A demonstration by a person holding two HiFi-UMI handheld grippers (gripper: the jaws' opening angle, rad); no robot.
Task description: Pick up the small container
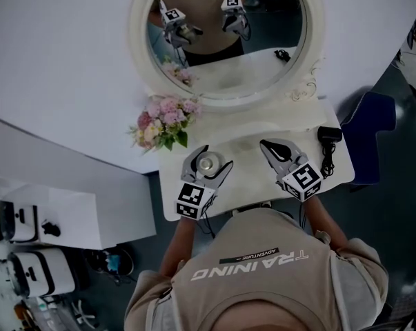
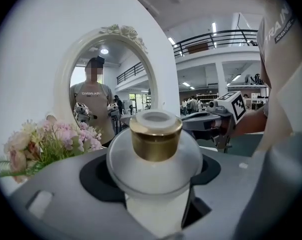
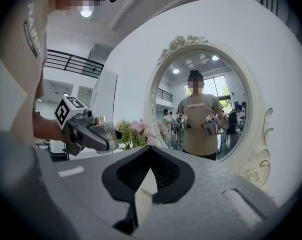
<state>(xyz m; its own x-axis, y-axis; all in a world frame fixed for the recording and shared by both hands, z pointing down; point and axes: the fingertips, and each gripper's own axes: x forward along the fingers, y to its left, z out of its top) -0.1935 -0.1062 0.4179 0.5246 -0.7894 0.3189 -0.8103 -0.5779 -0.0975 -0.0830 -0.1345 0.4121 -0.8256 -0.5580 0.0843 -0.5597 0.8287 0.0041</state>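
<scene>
The small container (image 1: pixel 208 162) is a round frosted jar with a gold collar and a white cap (image 2: pixel 156 144). It sits between the jaws of my left gripper (image 1: pixel 216 156), which are closed wide on its body over the white vanity table (image 1: pixel 256 185). The right gripper view shows the same grip from the side, the container (image 3: pixel 103 132) upright in the left gripper (image 3: pixel 98 134). My right gripper (image 1: pixel 268 145) hovers over the table to the right of it, shut with nothing between its tips (image 3: pixel 151 149).
A pink flower bunch (image 1: pixel 165 121) lies just beyond the left gripper. An oval mirror (image 1: pixel 228 40) in a cream frame stands at the table's back. A black adapter with its cable (image 1: pixel 329 135) lies at the right edge, and a dark blue seat (image 1: pixel 373 126) stands beyond it.
</scene>
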